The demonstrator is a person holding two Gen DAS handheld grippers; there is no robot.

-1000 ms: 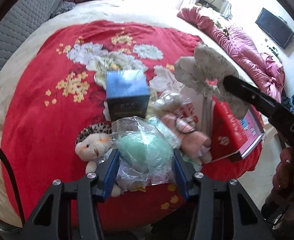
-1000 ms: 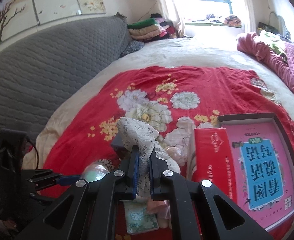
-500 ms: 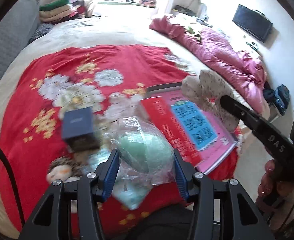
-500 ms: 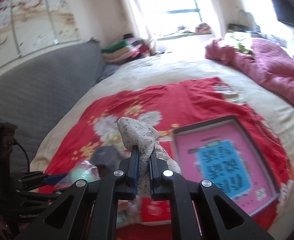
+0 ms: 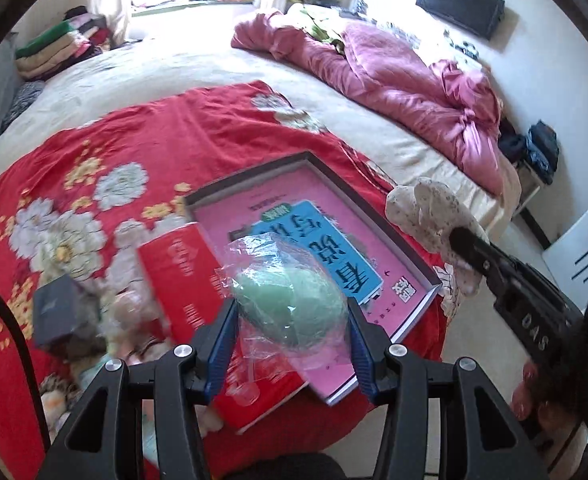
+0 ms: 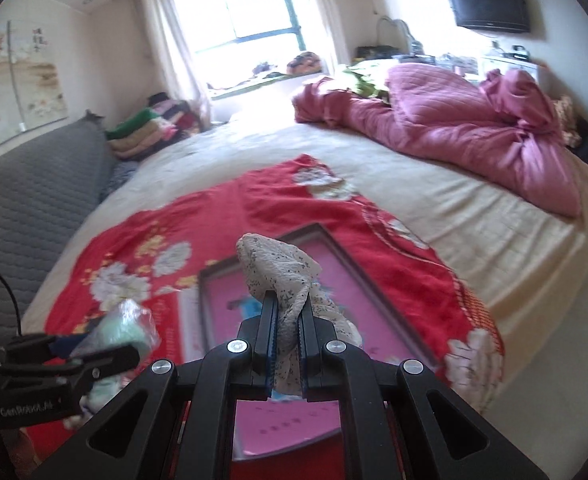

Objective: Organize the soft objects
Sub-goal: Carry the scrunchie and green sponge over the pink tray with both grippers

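My left gripper (image 5: pixel 292 320) is shut on a green soft object in a clear plastic bag (image 5: pixel 290 304), held above the pink box lid (image 5: pixel 306 200) on the red floral blanket (image 5: pixel 134 140). My right gripper (image 6: pixel 287 312) is shut on a speckled white cloth (image 6: pixel 278 268), also above the pink box lid (image 6: pixel 346 276). From the left wrist view, the cloth (image 5: pixel 426 212) and the right gripper (image 5: pixel 460 246) hang at the right. In the right wrist view the left gripper (image 6: pixel 94 346) with its green bag (image 6: pixel 124 330) is at the lower left.
A red book (image 5: pixel 186 280), a dark blue box (image 5: pixel 56 312) and blurred plush toys (image 5: pixel 54 396) lie at the blanket's left. A pink quilt (image 5: pixel 406 84) is heaped on the far right of the bed. Folded clothes (image 5: pixel 54 50) sit at the back. A grey headboard (image 6: pixel 34 184) runs along the left.
Both grippers have swung to the right with their loads, from over the pile of toys and the blue box to over the pink box lid. Neither grip has changed.
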